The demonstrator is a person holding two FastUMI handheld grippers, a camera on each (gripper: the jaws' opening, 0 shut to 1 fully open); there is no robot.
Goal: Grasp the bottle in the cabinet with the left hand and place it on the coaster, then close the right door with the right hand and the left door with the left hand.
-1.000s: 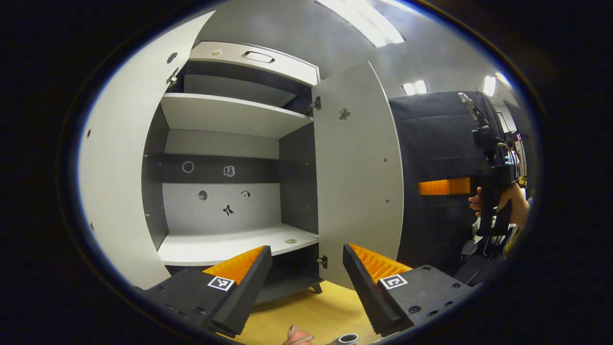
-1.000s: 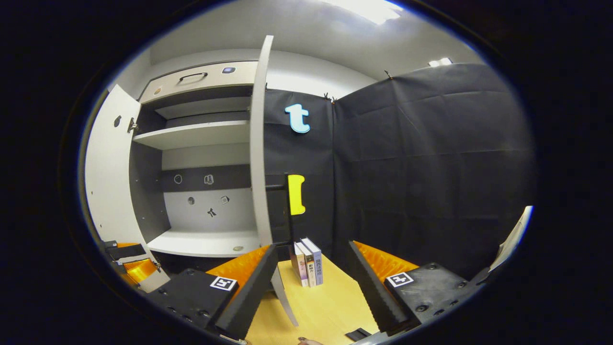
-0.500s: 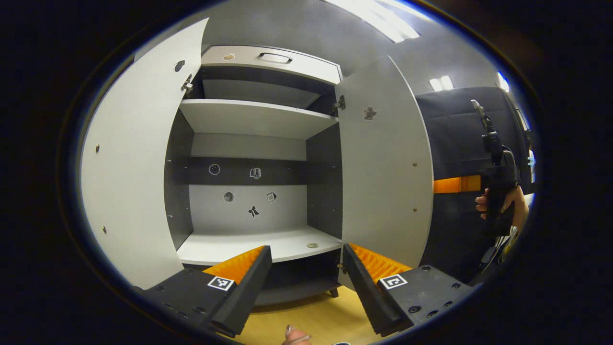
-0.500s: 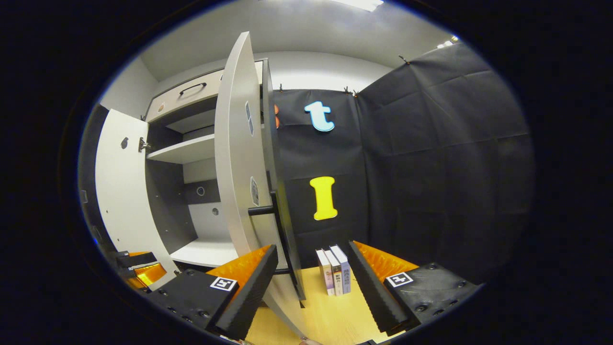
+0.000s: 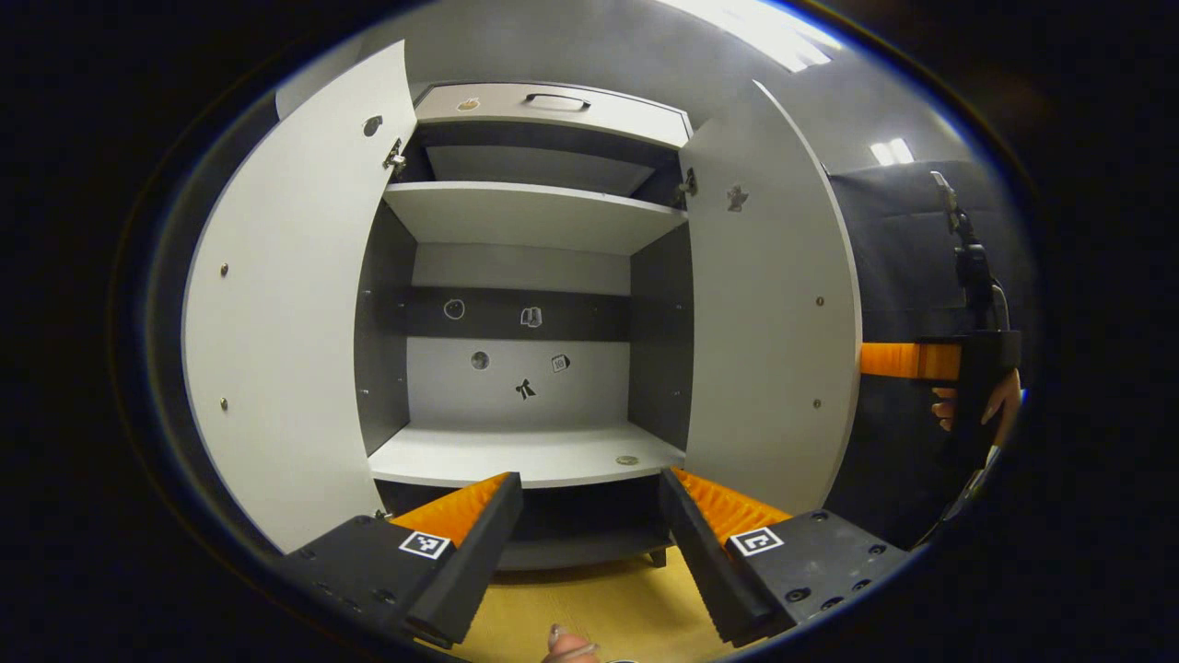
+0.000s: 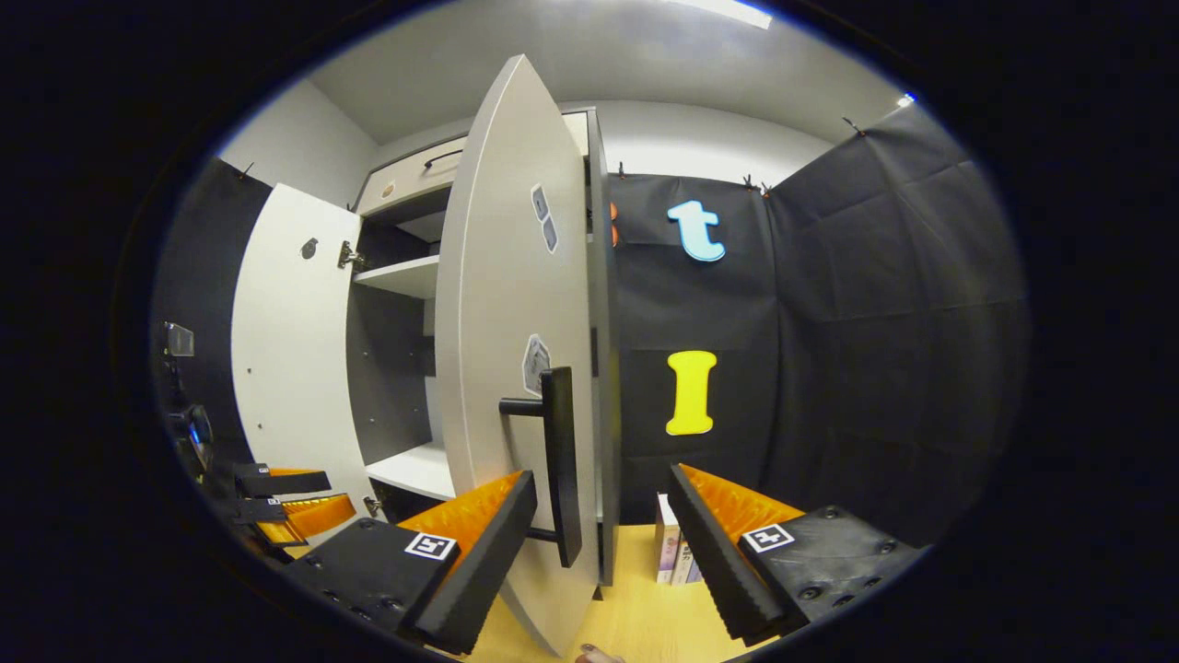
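Wood-tone surface point(image 5: 608, 603) carries the cabinet point(image 5: 553, 101), which stands on it on short dark feet. Inside the cabinet: lower shelf point(image 5: 479, 458) is pale, with one small round disc point(image 5: 627, 459) lying flat near its front right corner. Upper shelf point(image 5: 516, 207) seen from below, so I can't tell what's on top of it. In the right gripper view, a few books point(image 6: 675, 552) stand upright on the surface point(image 6: 636, 617), just right of the cabinet, spines facing out.

Bright ceiling lights point(image 5: 764, 28) glare overhead — sharp focus, edges bowed
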